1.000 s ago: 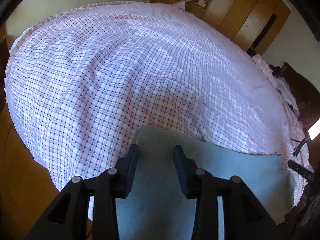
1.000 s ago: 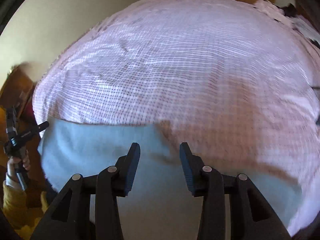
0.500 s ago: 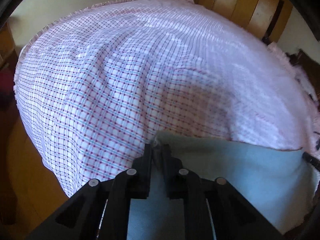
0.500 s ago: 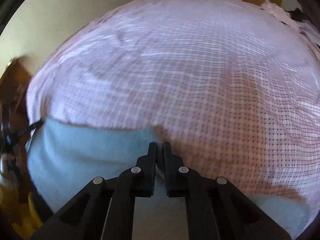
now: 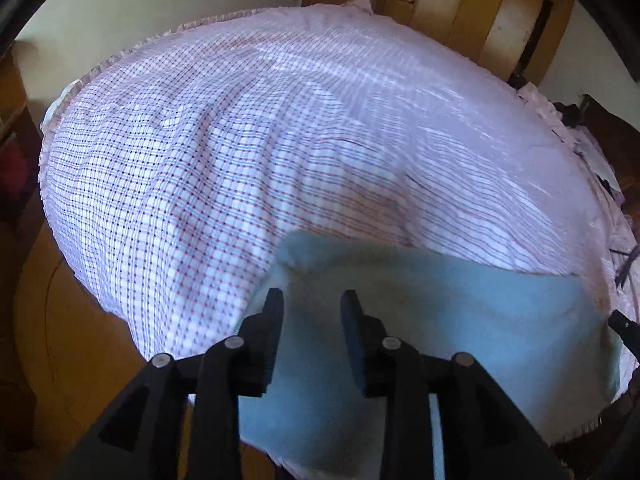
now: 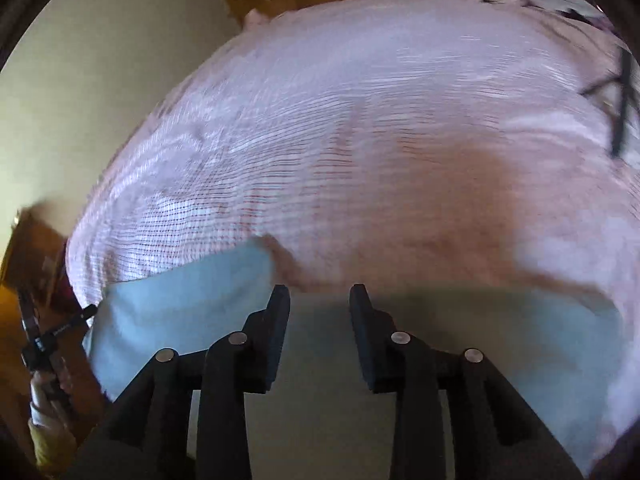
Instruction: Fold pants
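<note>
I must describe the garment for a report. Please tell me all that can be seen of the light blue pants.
The pants are plain light blue, of soft matte cloth. They lie fairly flat near the close edge of the checked sheet, one corner raised in a small bump. No seams, pockets or waistband show. The left hand-held gripper and the right hand-held gripper are above the cloth, jaws opening; nothing seems pinched.

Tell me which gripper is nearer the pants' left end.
Left. The left gripper is over that end of the pants; the right gripper over their middle. Both jaws opening, gripping nothing.
</note>
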`<state>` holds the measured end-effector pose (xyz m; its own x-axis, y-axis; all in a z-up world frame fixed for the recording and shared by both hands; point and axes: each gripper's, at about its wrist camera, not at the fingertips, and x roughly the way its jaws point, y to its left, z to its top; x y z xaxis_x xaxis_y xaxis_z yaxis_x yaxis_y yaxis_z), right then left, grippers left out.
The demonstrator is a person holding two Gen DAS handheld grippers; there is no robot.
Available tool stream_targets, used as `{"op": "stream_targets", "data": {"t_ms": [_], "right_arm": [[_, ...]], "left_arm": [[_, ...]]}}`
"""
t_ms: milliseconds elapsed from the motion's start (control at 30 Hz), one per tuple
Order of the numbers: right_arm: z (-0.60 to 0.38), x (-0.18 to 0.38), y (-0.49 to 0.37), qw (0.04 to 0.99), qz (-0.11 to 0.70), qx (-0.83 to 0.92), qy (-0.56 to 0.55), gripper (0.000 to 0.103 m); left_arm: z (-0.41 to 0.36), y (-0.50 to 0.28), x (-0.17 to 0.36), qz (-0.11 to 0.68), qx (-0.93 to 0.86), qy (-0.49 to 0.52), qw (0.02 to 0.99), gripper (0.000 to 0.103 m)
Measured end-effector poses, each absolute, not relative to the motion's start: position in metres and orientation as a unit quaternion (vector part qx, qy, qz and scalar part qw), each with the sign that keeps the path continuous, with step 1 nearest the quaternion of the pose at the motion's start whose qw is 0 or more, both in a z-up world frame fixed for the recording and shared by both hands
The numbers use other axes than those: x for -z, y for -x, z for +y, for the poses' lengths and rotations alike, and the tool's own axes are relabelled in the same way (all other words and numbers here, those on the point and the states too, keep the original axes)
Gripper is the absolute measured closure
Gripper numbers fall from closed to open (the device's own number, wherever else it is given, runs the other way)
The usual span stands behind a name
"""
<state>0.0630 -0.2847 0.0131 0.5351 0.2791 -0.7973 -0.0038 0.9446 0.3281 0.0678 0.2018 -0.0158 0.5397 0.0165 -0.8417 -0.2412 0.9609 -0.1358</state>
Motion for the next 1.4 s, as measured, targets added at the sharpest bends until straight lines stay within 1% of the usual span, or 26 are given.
{"op": "stream_targets", "data": {"t_ms": [67, 133, 300, 367, 433, 633, 767, 1000, 1067, 1200, 1233, 1300, 1333, 1367, 1400], "right_arm": [[-0.299, -0.018, -0.041, 0.865, 0.468, -0.070, -0.167, 0.065], [-0.325, -0.019, -0.014, 0.862, 0.461, -0.058, -0.204, 0.059], [-0.371, -0.018, 0.037, 0.864, 0.433, 0.004, -0.256, 0.058], [-0.389, -0.016, 0.057, 0.866, 0.415, 0.041, -0.277, 0.052], [-0.398, -0.010, 0.068, 0.864, 0.407, 0.064, -0.288, 0.049], [-0.408, 0.032, 0.076, 0.821, 0.442, 0.016, -0.361, 0.049], [-0.403, 0.031, 0.068, 0.835, 0.431, 0.016, -0.342, 0.047], [-0.400, 0.033, 0.053, 0.850, 0.409, 0.030, -0.330, 0.047], [-0.395, 0.033, 0.045, 0.854, 0.407, 0.034, -0.323, 0.045], [-0.391, 0.032, 0.036, 0.862, 0.397, 0.044, -0.311, 0.044], [-0.388, 0.031, 0.036, 0.867, 0.391, 0.043, -0.307, 0.045], [-0.385, 0.030, 0.038, 0.871, 0.384, 0.040, -0.303, 0.059], [-0.383, 0.029, 0.040, 0.873, 0.382, 0.041, -0.302, 0.074], [-0.383, 0.028, 0.043, 0.873, 0.382, 0.043, -0.302, 0.081], [-0.382, 0.027, 0.046, 0.873, 0.379, 0.045, -0.304, 0.081]], "left_arm": [[0.195, -0.064, 0.012, 0.473, -0.072, 0.117, 0.870, 0.071], [0.188, -0.056, 0.010, 0.476, -0.068, 0.118, 0.869, 0.071], [0.175, -0.048, 0.013, 0.482, -0.065, 0.121, 0.866, 0.071], [0.171, -0.043, 0.012, 0.471, -0.065, 0.123, 0.871, 0.065], [0.171, -0.042, 0.015, 0.469, -0.067, 0.124, 0.872, 0.065], [0.167, -0.038, 0.013, 0.459, -0.073, 0.123, 0.877, 0.064], [0.167, -0.037, 0.013, 0.456, -0.078, 0.131, 0.877, 0.064], [0.168, -0.037, 0.013, 0.455, -0.078, 0.133, 0.877, 0.063], [0.169, -0.036, 0.013, 0.456, -0.080, 0.139, 0.875, 0.060], [0.169, -0.036, 0.013, 0.455, -0.081, 0.140, 0.876, 0.059], [0.169, -0.036, 0.013, 0.455, -0.081, 0.139, 0.876, 0.059], [0.169, -0.036, 0.013, 0.456, -0.081, 0.139, 0.875, 0.059], [0.168, -0.036, 0.013, 0.456, -0.081, 0.139, 0.875, 0.058], [0.168, -0.036, 0.013, 0.456, -0.081, 0.137, 0.876, 0.054], [0.168, -0.037, 0.014, 0.457, -0.084, 0.131, 0.876, 0.052]]}}
